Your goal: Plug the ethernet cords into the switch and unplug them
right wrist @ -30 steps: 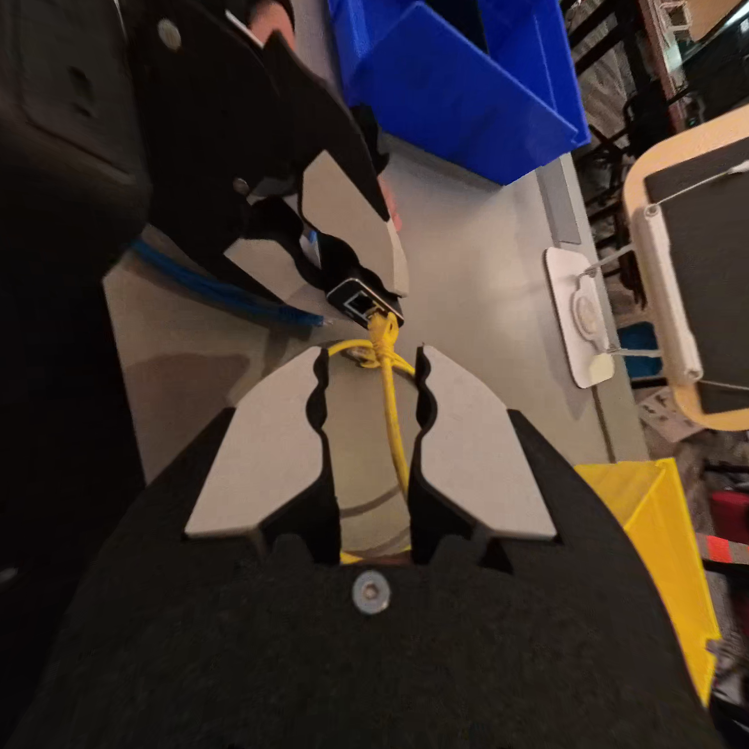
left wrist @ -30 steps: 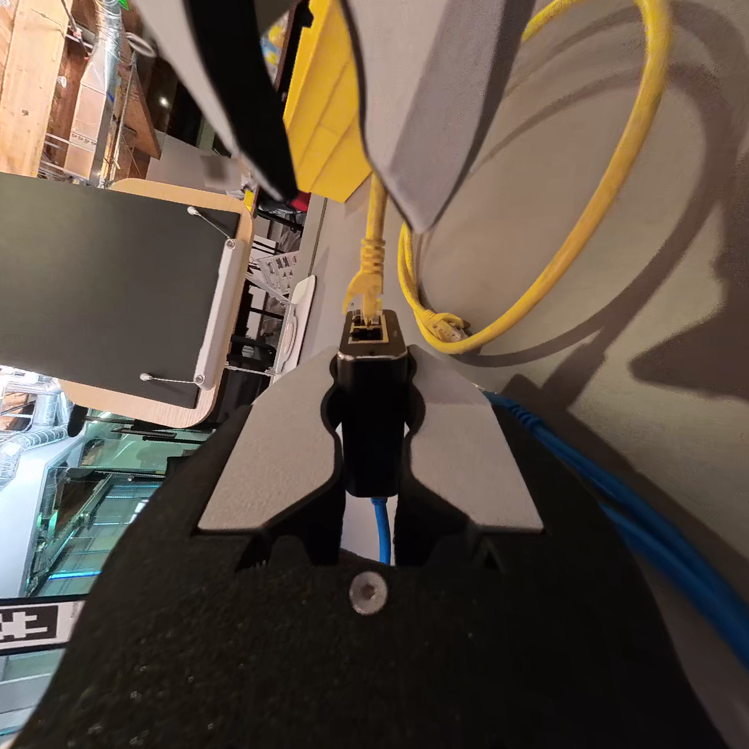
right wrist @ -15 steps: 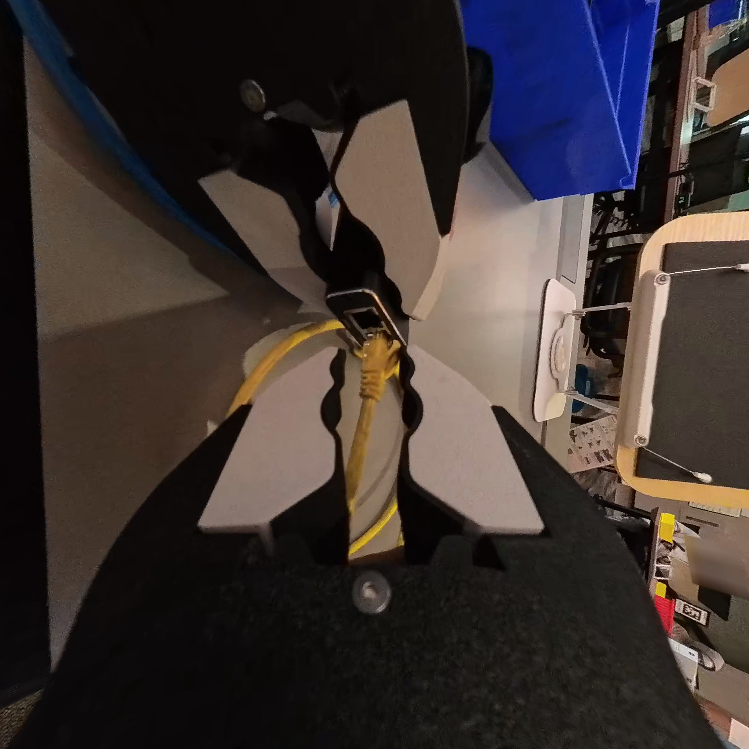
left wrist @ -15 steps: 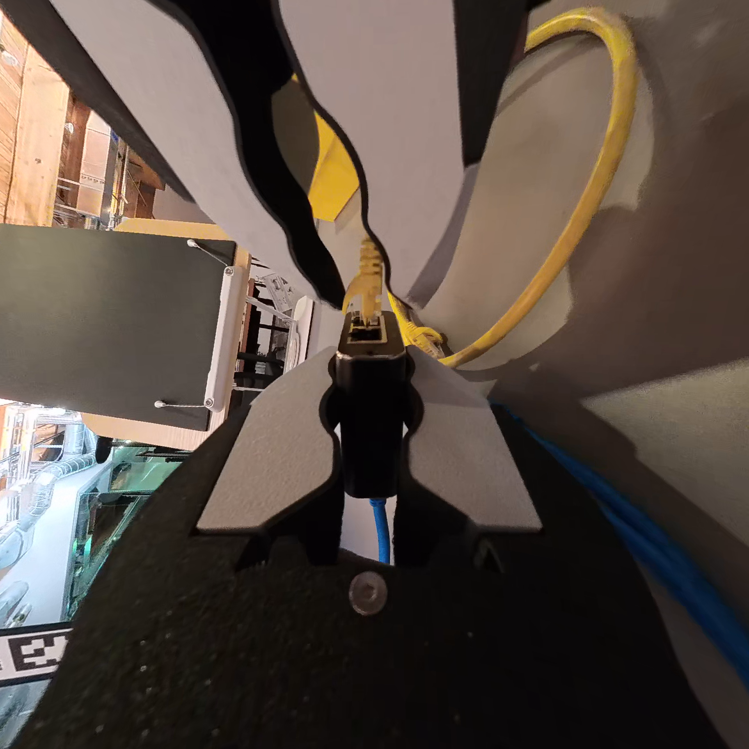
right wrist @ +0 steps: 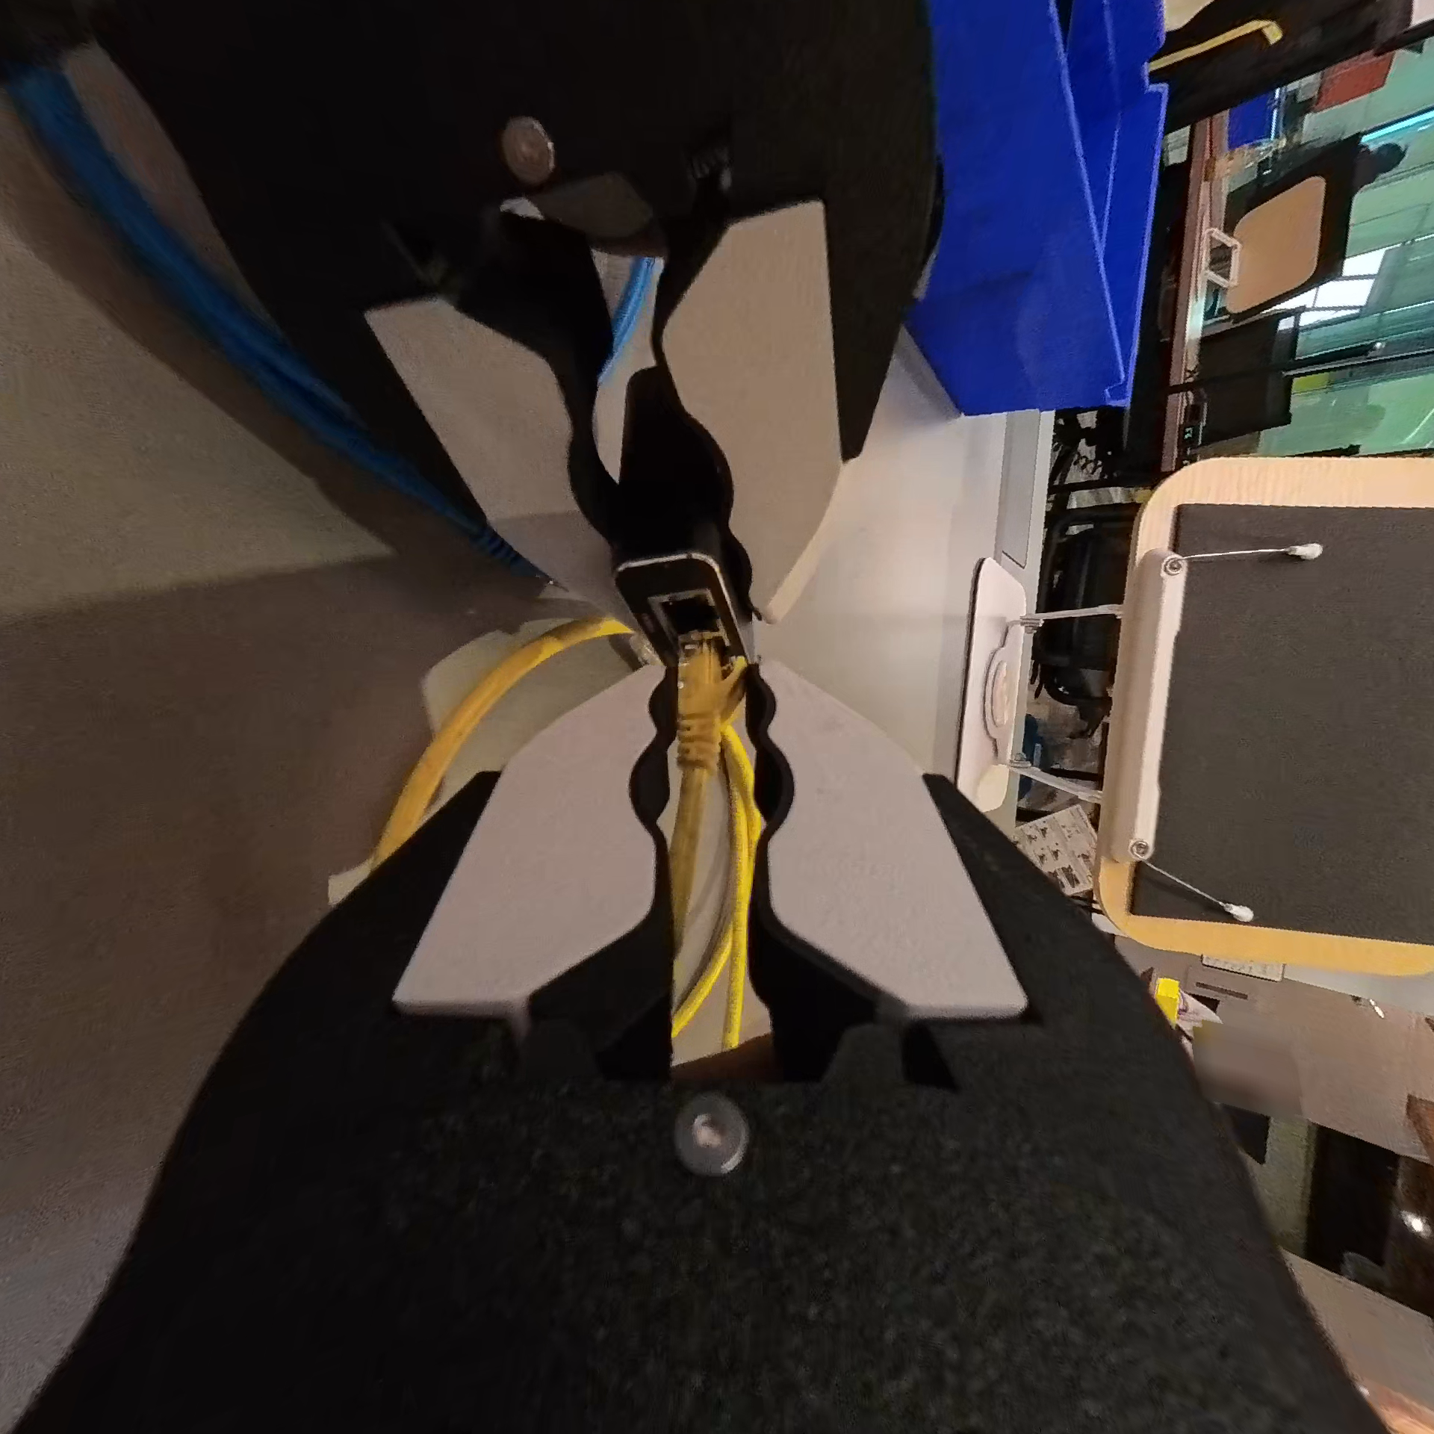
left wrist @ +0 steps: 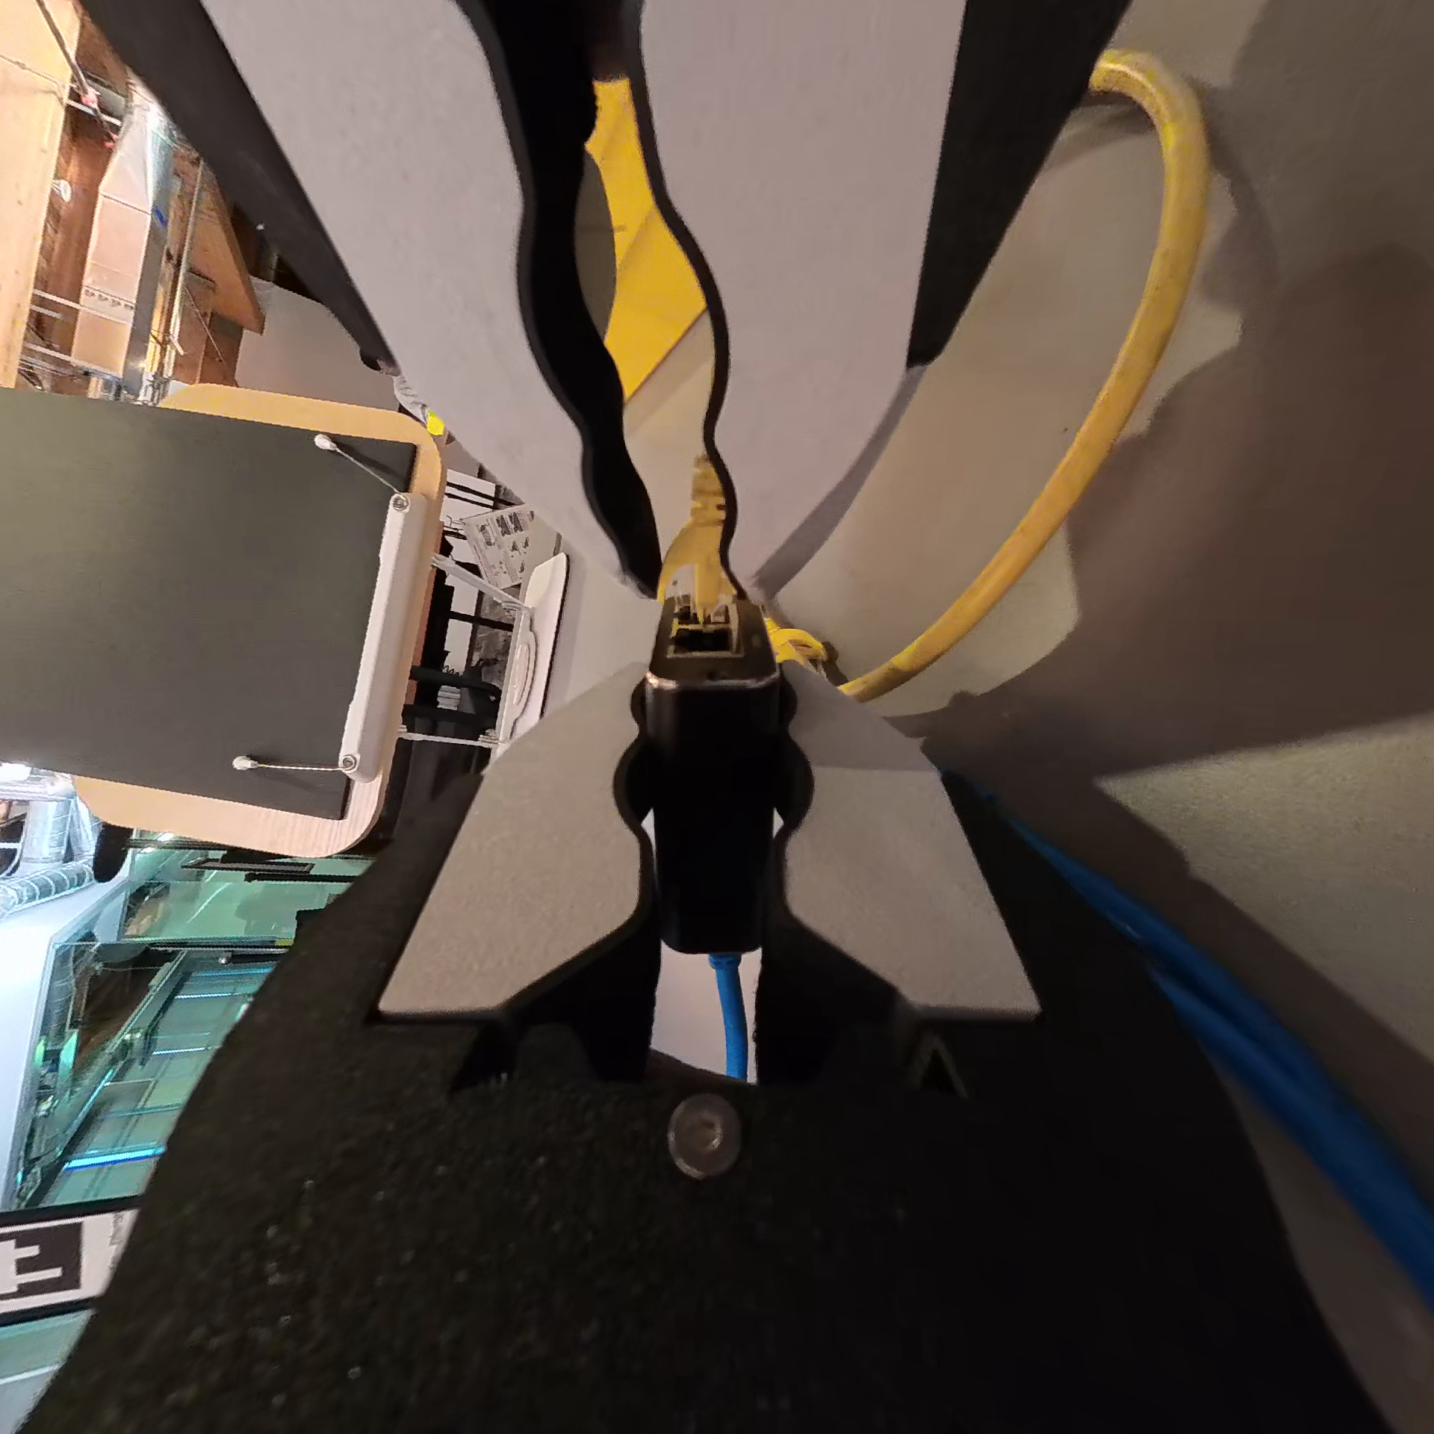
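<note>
Left wrist view: the left gripper [left wrist: 710,683] is clenched on the switch [left wrist: 714,807], a small black box held lengthwise between the pads with its port face pointing forward, away from the camera; judged a bracing hold so the box cannot slide while a plug is worked. A blue cord [left wrist: 733,1016] leaves the rear of the switch and runs back between the fingers. Right wrist view: the right gripper [right wrist: 702,683] faces the port end head-on, its fingers straddling the yellow cord [right wrist: 691,822] just behind the yellow plug [right wrist: 702,667], which sits in the port. The jaws stand narrow, yet whether the pads actually pinch the boot cannot be told; a gap shows beside the cord on one side. The remaining yellow cable lies in a slack loop on the grey table [right wrist: 155,776], so nothing tugs on the plug. A blue bin [right wrist: 1032,233] stands beyond, well apart.
</note>
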The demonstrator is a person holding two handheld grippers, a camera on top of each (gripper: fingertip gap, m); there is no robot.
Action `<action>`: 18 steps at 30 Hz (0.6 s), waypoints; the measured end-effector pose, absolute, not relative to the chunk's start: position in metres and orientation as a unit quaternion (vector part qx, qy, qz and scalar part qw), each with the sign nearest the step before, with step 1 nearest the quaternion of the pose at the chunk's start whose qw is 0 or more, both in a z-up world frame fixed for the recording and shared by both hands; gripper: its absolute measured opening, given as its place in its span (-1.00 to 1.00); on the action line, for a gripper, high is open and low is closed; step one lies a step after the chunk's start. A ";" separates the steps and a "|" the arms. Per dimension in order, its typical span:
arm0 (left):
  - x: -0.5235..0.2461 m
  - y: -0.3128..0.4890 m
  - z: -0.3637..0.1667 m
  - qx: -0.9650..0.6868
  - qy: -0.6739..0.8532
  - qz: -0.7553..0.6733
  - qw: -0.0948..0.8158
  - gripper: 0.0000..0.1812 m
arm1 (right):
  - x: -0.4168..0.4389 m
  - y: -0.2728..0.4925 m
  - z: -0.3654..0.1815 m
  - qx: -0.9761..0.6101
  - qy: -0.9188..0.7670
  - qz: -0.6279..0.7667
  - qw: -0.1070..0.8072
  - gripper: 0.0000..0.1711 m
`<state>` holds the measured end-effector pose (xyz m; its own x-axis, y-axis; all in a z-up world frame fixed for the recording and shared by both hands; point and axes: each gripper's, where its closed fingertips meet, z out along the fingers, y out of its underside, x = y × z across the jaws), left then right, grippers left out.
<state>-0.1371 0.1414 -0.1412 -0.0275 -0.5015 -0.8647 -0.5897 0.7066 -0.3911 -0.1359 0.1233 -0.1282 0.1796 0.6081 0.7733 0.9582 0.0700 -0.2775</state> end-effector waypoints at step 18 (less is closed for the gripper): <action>-0.135 0.138 -0.145 -0.400 0.724 0.005 0.563 -0.70 | -0.133 0.116 -0.129 -0.660 -0.607 -0.193 0.398 -0.86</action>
